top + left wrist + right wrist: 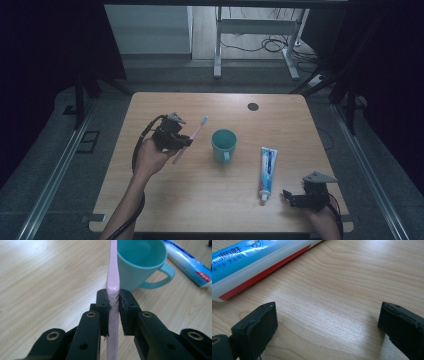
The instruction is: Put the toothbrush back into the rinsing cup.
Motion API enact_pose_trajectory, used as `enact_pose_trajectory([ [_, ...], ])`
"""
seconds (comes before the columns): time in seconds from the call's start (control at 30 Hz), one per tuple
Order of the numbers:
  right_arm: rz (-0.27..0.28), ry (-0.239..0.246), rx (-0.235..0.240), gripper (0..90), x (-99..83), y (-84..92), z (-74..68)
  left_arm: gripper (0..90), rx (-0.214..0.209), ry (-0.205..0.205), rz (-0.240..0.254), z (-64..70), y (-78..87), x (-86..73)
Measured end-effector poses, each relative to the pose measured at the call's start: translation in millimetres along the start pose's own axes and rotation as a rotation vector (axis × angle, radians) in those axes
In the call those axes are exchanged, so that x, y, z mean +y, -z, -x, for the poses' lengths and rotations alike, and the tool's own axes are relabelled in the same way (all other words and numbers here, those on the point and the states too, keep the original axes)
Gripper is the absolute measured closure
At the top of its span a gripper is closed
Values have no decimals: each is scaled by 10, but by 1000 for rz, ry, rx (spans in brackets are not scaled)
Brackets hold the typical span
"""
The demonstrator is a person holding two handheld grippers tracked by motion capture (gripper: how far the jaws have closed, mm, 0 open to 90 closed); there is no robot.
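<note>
Holding: pink toothbrush (113, 277), clamped at the thick part of its handle between the jaws of the left hand-held gripper (114, 302)
Toothbrush position: lifted off the counter (165, 205), left of the mug, slanting up and away from the person with the bristle head (204, 120) highest in the high view; in the left gripper view the shaft runs straight ahead, crossing the mug's rim
Left hand-held gripper state: closed tight on the handle, pads pressed to both sides, no gap showing
Mug: teal mug (223, 145), upright, empty as far as can be seen, mid-counter, handle turned toward the person
Toothpaste: blue-and-white tube (266, 172), lying flat to the right of the mug, cap end toward the person, untouched
Right hand-held gripper state: right hand-held gripper (295, 196) spread wide, nothing between the jaws, low over bare wood just beside the tube's cap end
Done, by judgement: brush picked up and secured
Left, by judgement: brush likely bound for the mug, not yet over or inside it; tube not yet grasped
Other fixture: dark round grommet (253, 106) near the far edge
</note>
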State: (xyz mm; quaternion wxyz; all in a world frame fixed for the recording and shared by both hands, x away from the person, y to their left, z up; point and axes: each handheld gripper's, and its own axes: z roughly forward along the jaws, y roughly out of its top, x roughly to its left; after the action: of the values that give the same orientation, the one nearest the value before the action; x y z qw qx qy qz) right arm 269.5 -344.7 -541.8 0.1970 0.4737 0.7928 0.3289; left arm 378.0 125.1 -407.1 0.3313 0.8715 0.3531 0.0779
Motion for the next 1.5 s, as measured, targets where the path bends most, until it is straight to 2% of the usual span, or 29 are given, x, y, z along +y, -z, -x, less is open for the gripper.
enact_pose_trajectory([
  [0.43,1,1,0,20,0,0,0,789,-43,-10,89,80,20,141],
  [0.87,2,2,0,20,0,-1,2,788,-50,-20,169,169,-42,370],
  [1.5,1,0,1,21,0,0,2,789,-64,-13,253,239,-245,647],
])
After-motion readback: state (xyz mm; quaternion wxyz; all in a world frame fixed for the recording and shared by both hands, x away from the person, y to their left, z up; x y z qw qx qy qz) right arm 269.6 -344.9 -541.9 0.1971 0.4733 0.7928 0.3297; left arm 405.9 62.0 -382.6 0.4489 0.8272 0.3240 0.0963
